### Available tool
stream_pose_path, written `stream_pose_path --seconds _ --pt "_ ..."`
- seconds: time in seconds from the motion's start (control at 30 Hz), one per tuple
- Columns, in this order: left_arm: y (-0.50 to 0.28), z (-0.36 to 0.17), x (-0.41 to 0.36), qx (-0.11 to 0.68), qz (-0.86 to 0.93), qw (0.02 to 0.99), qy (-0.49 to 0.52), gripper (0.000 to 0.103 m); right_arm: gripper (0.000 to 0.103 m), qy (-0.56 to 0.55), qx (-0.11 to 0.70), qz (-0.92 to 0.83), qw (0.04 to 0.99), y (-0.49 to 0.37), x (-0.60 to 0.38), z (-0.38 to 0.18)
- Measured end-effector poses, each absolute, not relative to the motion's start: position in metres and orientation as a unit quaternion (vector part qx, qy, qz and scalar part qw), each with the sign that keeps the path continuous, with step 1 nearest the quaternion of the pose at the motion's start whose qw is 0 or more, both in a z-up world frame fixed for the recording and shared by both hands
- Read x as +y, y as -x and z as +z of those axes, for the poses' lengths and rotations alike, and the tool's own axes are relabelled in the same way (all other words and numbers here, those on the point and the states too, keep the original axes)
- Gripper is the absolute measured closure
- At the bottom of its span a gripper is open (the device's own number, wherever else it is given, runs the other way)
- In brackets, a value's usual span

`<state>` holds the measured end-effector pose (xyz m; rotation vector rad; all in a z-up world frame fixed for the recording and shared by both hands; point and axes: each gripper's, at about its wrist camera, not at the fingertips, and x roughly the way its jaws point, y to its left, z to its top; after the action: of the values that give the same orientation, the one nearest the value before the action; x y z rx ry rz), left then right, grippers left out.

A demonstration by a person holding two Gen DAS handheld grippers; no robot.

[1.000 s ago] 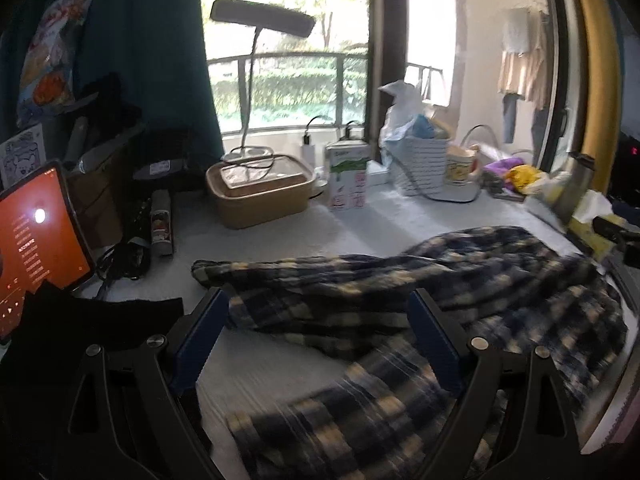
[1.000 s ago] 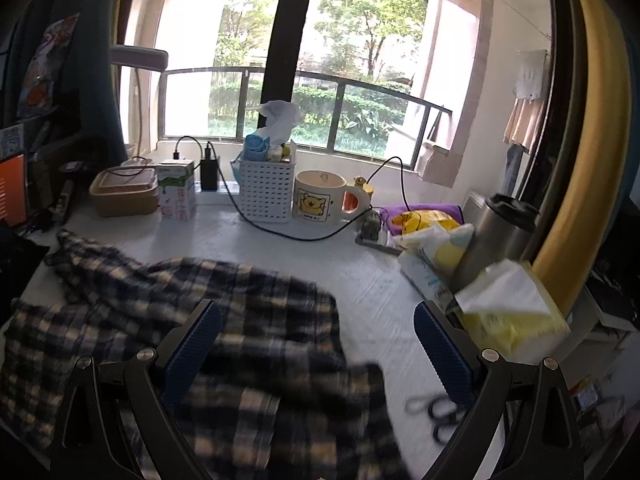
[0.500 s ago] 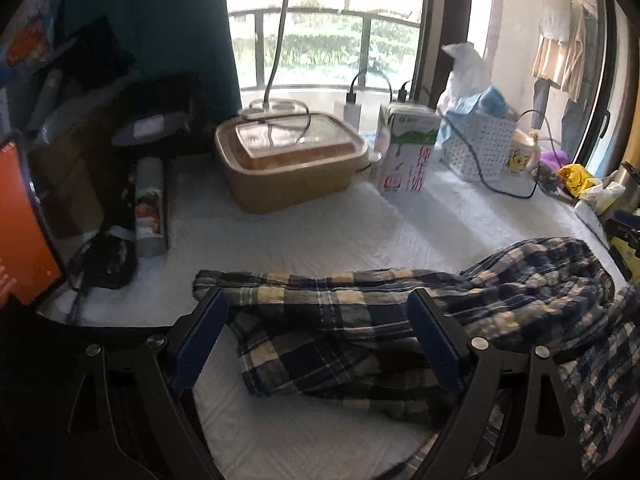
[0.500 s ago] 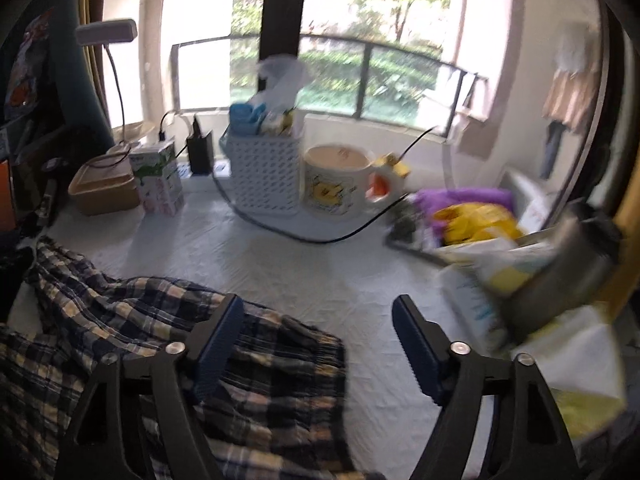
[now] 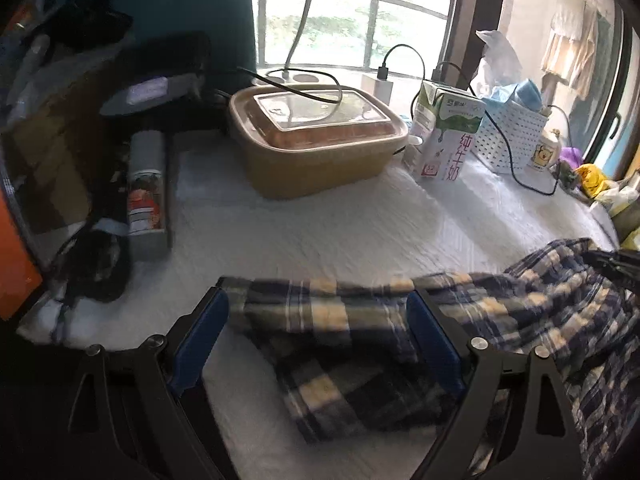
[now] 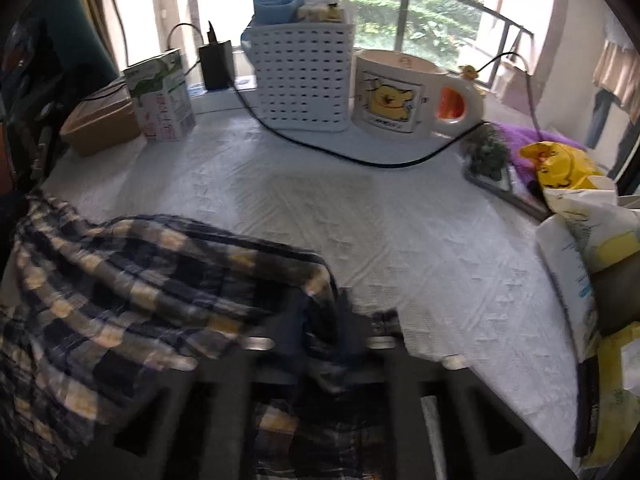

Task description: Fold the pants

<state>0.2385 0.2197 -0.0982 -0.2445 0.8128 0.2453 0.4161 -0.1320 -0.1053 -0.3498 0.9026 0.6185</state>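
Our right gripper has its jaws pinching the pants; left gripper jaws spread. Dragging could snag the black cable upper-center.

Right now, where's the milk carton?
In the left wrist view the milk carton stands upright at the back of the table, between the tan lidded container and the white perforated basket.
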Motion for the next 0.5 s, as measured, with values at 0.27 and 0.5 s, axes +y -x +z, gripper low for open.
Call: stream_pose_path --seconds 0.27,0.5 --pt "-0.258 -0.11 0.227 0.419 0.084 0.896 0.122 0.096 0.1 0.179 0.355 0.273 0.876 -0.406 -0.141 -0.061" --pt "-0.263 -0.076 0.21 0.362 0.07 0.926 0.079 0.1 0.101 0.162 0.313 0.248 0.902 -0.421 -0.155 -0.032"
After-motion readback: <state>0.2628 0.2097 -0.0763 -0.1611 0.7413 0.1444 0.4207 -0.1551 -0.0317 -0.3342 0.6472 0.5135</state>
